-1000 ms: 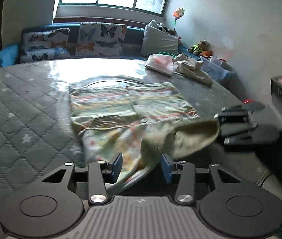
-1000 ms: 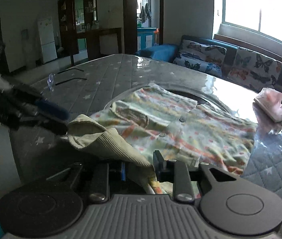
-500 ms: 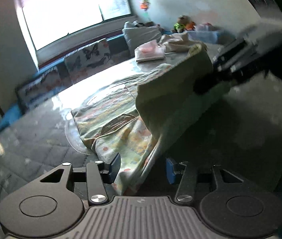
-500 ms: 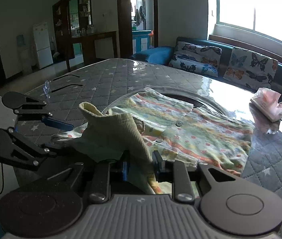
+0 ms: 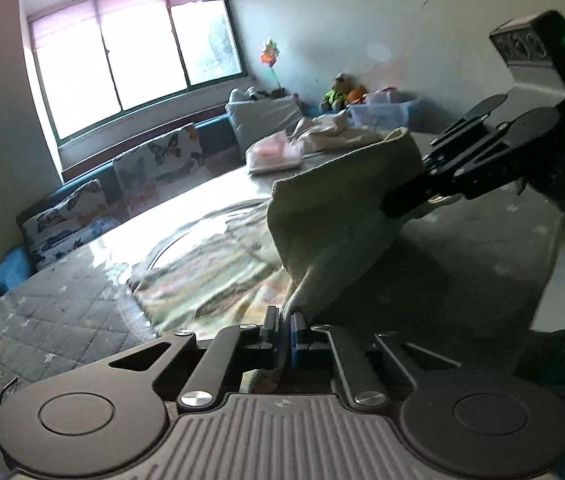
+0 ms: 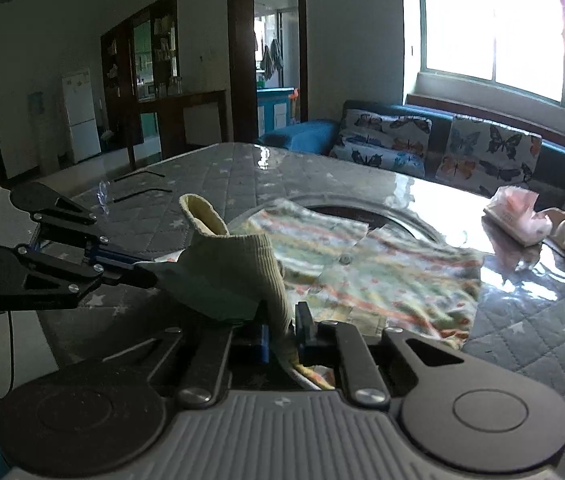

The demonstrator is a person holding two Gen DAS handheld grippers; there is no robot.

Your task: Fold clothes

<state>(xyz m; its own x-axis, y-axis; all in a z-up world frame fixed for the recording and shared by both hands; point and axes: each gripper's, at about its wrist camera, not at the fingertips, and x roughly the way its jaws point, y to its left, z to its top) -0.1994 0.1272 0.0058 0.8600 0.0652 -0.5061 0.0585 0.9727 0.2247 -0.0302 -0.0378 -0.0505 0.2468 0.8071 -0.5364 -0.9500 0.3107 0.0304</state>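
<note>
Left wrist view: the left gripper is clamped on a fold of the patterned shirt, its jaws having just closed onto the cloth, which runs up from between the blue pads. The shirt's pale ribbed hem is lifted off the desk and stretches up and right to the right gripper, whose dark fingers pinch its far end. The rest of the shirt lies flat on the quilted, star-printed desk cover, beyond and left of the lifted part; its striped, spotted print is blurred here.

Right wrist view: the right gripper holds the ribbed hem between its pads, its jaws having just closed further on it. The hem rises in a curled peak just ahead of the fingers, and the left gripper grips it from the left. The shirt, buttoned and multicoloured, spreads flat ahead and to the right on the desk.
</note>
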